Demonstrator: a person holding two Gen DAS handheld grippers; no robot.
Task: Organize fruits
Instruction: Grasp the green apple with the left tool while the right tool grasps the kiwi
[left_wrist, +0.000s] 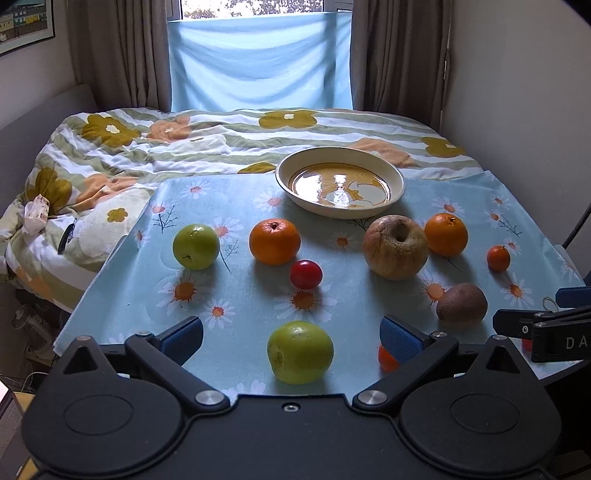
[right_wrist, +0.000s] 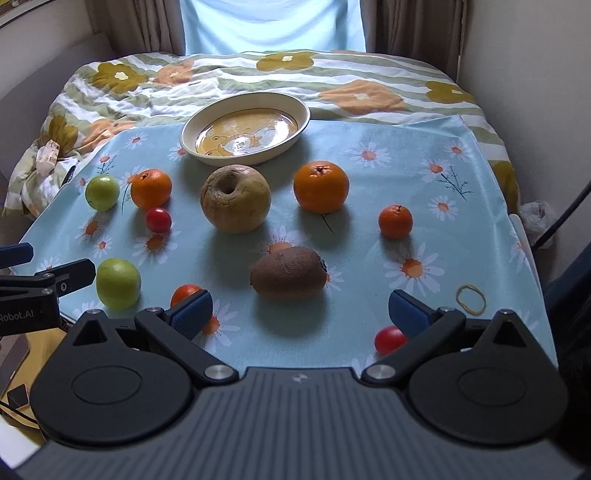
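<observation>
- Nearest the left claw (left_wrist: 291, 338), a smooth round green apple (left_wrist: 300, 352) sits between its two blue ribbed pads, touching neither; the claw is spread wide and holds nothing.
- Just beside the left claw's right pad (left_wrist: 400, 338), a small orange fruit (left_wrist: 386, 359) is half hidden behind it.
- Ahead of the left claw lie a glossy red cherry tomato (left_wrist: 306, 274), a dimpled orange (left_wrist: 274, 241) and a second green apple (left_wrist: 196, 246) further to the left.
- The right claw (right_wrist: 301, 312) is also spread wide and empty; a fuzzy brown oval kiwi (right_wrist: 289, 272) lies just ahead of it, between the lines of its fingers and apart from both.
- Beside the right claw's right pad, a second red tomato (right_wrist: 389, 339) is partly covered by the finger; a tan rubber band (right_wrist: 471, 299) lies flat further right.
- Ahead of the kiwi sits a large wrinkled, yellowish-brown apple (right_wrist: 235, 198) with a deep stem hollow, flanked on the right by a big orange (right_wrist: 321, 186) and a small mandarin (right_wrist: 395, 220).
- Beyond the fruit stands a shallow, glazed cream plate (right_wrist: 192, 127) with a yellow picture inside, holding no fruit.
- Everything rests on a surface under a pale blue daisy-print cloth (right_wrist: 388, 129), with a rumpled flowered bed cover (right_wrist: 332, 79) behind.
</observation>
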